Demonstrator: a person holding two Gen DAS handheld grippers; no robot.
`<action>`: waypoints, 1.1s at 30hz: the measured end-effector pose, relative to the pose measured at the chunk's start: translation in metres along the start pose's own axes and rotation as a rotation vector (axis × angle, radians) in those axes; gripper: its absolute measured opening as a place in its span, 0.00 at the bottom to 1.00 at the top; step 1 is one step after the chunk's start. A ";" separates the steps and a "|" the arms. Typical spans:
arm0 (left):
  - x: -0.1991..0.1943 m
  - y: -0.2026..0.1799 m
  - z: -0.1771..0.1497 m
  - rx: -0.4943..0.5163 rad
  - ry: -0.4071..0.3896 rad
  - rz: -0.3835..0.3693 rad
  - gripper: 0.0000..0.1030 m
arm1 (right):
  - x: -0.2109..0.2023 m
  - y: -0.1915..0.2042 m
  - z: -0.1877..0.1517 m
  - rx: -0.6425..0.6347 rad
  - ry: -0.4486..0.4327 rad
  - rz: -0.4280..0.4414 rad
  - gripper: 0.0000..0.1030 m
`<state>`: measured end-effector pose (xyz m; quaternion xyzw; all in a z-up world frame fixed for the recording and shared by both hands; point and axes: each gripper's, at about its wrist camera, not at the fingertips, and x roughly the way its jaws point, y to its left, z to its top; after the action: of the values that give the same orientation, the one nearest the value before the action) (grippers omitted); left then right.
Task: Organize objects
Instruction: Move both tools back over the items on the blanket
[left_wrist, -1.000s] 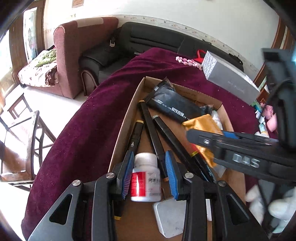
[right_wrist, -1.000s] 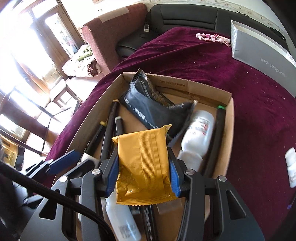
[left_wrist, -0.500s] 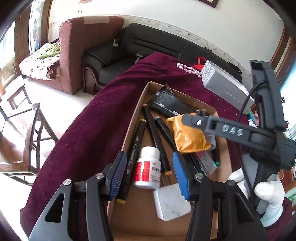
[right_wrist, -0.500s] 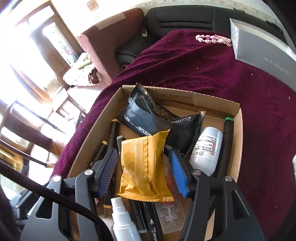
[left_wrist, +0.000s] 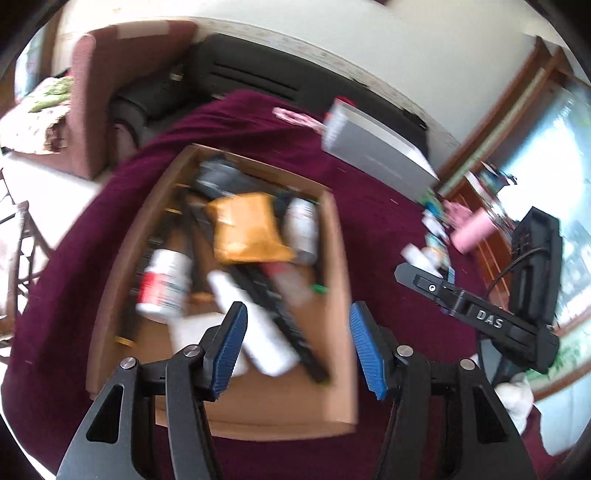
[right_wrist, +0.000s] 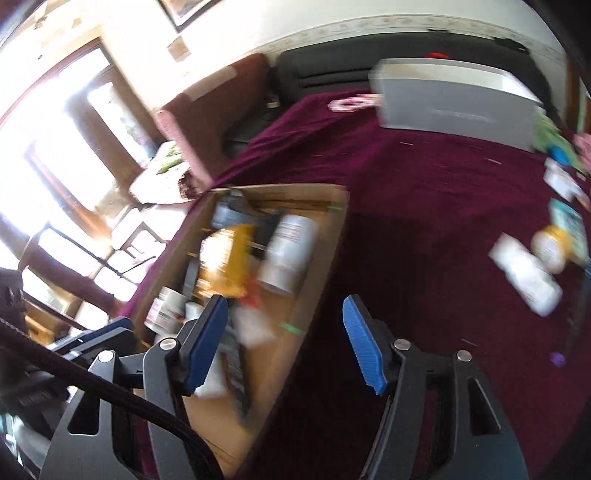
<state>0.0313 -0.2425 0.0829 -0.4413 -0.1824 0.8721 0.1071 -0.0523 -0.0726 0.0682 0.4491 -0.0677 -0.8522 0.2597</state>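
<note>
A cardboard box (left_wrist: 334, 258) (right_wrist: 325, 258) on the maroon cloth holds an orange packet (left_wrist: 245, 229) (right_wrist: 225, 258), a red-labelled white pill bottle (left_wrist: 164, 282), a white bottle (left_wrist: 303, 229) (right_wrist: 288, 254), a white spray bottle (left_wrist: 255, 328) and black markers (left_wrist: 277, 306). My left gripper (left_wrist: 297, 345) is open and empty above the box's near right corner. My right gripper (right_wrist: 280, 341) is open and empty, over the box's right edge; it also shows in the left wrist view (left_wrist: 476, 314). Both views are blurred.
A grey carton (left_wrist: 376, 147) (right_wrist: 454, 107) lies at the back of the table. Small bottles and packets (right_wrist: 532, 266) (left_wrist: 436, 236) and a pink cup (left_wrist: 474, 234) lie to the right. Sofas (left_wrist: 236, 81) stand behind; a chair (left_wrist: 14, 251) stands at left.
Both grippers have pulled back and swung right, away from the box. The right gripper let go of the orange packet, which now lies in the box. The left gripper's jaws stand wider.
</note>
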 end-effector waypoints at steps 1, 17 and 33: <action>0.003 -0.009 -0.001 0.011 0.009 -0.013 0.51 | -0.008 -0.013 -0.003 0.014 -0.003 -0.016 0.63; 0.085 -0.171 0.004 0.186 0.110 -0.023 0.51 | -0.120 -0.211 -0.034 0.362 -0.196 -0.180 0.69; 0.226 -0.210 0.052 0.103 0.115 0.214 0.50 | -0.112 -0.280 -0.034 0.518 -0.283 -0.057 0.71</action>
<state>-0.1382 0.0155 0.0323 -0.5012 -0.0827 0.8601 0.0463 -0.0801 0.2271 0.0325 0.3788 -0.3059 -0.8677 0.1003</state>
